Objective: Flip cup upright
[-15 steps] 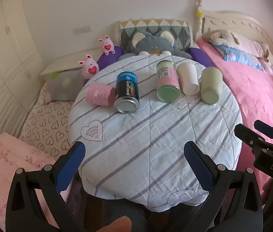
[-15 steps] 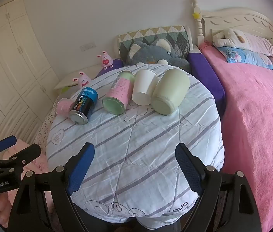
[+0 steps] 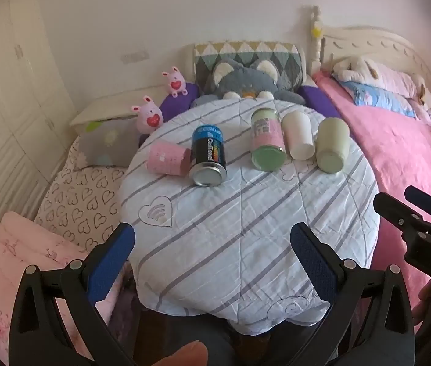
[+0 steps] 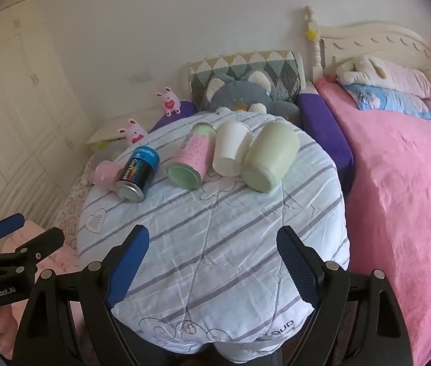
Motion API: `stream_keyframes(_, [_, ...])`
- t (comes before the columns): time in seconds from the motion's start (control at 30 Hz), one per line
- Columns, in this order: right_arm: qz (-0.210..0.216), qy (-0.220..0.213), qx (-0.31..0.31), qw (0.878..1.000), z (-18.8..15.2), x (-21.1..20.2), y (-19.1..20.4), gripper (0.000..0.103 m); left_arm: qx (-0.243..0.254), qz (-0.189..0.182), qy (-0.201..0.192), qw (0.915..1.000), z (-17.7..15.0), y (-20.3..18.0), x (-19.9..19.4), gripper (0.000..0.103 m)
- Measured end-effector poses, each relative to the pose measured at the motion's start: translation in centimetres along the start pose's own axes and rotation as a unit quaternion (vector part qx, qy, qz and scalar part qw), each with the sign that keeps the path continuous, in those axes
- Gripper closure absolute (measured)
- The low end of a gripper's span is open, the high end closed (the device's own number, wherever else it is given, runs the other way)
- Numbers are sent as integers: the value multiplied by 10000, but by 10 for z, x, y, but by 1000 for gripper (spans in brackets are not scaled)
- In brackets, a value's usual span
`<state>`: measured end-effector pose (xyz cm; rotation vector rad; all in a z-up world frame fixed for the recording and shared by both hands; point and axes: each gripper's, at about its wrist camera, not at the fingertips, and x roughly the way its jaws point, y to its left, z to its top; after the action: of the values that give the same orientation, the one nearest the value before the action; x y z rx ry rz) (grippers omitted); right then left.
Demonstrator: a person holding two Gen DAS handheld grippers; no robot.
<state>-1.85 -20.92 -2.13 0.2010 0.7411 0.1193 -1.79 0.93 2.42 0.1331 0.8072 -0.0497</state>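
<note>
Several containers lie on their sides in a row on a round table under a striped white cloth (image 3: 246, 228): a pink cup (image 3: 169, 161) (image 4: 107, 174), a blue-and-black can (image 3: 208, 155) (image 4: 137, 174), a pink-and-green can (image 3: 267, 140) (image 4: 192, 160), a white cup (image 3: 297, 135) (image 4: 231, 149) and a pale green cup (image 3: 332, 145) (image 4: 268, 157). My left gripper (image 3: 212, 259) is open and empty, short of the table's near edge. My right gripper (image 4: 212, 262) is open and empty at the near edge; it also shows at the right of the left wrist view (image 3: 422, 231).
A pink-covered bed (image 4: 404, 198) runs along the right of the table. A grey cat plush (image 3: 246, 82) and two pink bunny toys (image 3: 149, 116) sit behind the table. A heart-print bedding (image 3: 84, 201) and a folded pink blanket (image 3: 11, 262) lie at the left.
</note>
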Motion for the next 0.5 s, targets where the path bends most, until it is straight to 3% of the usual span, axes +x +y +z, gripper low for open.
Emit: stream_keyframes(0.5, [93, -482, -264, 9984, -2, -54, 28, 16, -104, 151, -480, 9987, -18, 11, -50, 0])
